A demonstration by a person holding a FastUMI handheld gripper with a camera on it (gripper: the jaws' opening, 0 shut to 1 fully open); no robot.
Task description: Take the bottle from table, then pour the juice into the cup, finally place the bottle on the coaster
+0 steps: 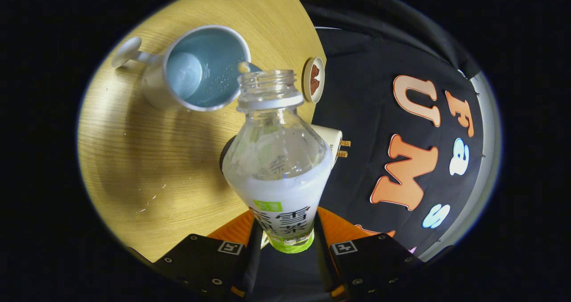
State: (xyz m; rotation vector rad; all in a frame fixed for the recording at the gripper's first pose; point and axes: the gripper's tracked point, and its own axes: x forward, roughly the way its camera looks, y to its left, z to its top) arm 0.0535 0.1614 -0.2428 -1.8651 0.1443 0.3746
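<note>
The bottle [279, 159] sits clamped between the two fingers of the gripper [285, 235], narrowed onto its labelled body (cap off), with its open mouth at the rim of the cup [200, 70]. Beyond, the coaster [313, 80] lies at the edge of the wooden table [147, 159].

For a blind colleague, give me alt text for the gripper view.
The gripper clamps an uncapped bottle, tipped with its mouth at the rim of a pale cup on the wooden table. A round coaster lies beyond.
</note>
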